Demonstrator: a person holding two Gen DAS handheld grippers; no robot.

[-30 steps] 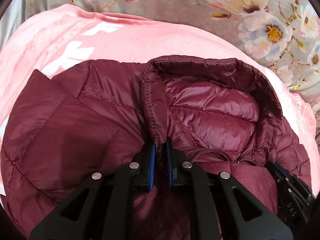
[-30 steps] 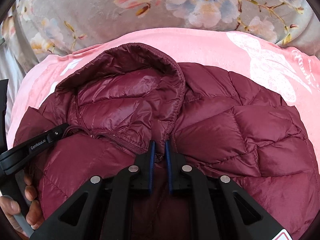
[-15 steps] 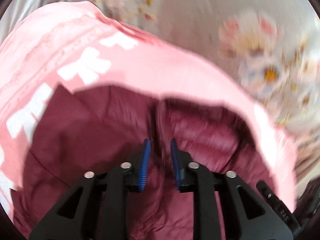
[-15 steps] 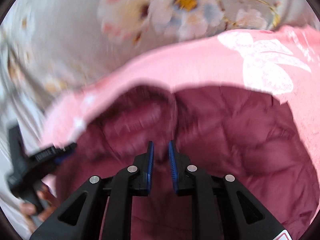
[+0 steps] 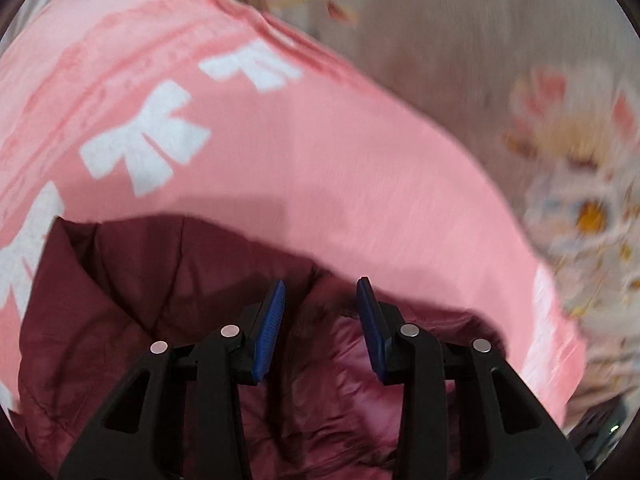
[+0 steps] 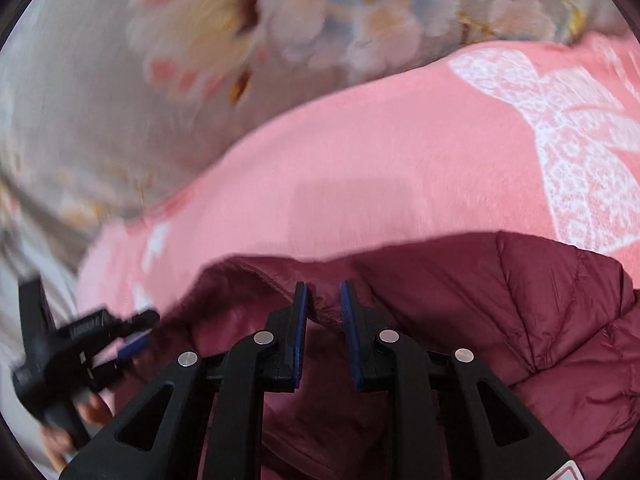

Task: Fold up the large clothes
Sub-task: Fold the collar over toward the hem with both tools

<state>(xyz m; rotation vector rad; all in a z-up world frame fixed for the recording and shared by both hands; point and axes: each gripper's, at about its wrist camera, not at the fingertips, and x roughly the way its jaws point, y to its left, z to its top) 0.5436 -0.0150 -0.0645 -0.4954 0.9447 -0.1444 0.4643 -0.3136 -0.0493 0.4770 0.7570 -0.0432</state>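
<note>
A maroon quilted puffer jacket (image 5: 132, 312) lies on a pink blanket (image 5: 304, 152); it also shows in the right wrist view (image 6: 500, 308). My left gripper (image 5: 320, 292) is open just above the jacket's collar, jaws apart and holding nothing. My right gripper (image 6: 323, 294) is open with a narrower gap, over the collar edge, and nothing is clamped between its pads. The left gripper (image 6: 136, 332) shows at the lower left of the right wrist view, held by a hand. Both views are motion-blurred.
The pink blanket (image 6: 380, 168) has white bow prints (image 5: 148, 140) and lies on a grey floral bedsheet (image 6: 120, 100). The sheet extends beyond the blanket's far edge in both views (image 5: 520, 60).
Both grippers have opened and let go of the jacket's collar. They have pulled back toward me, so less of the jacket and more of the blanket shows.
</note>
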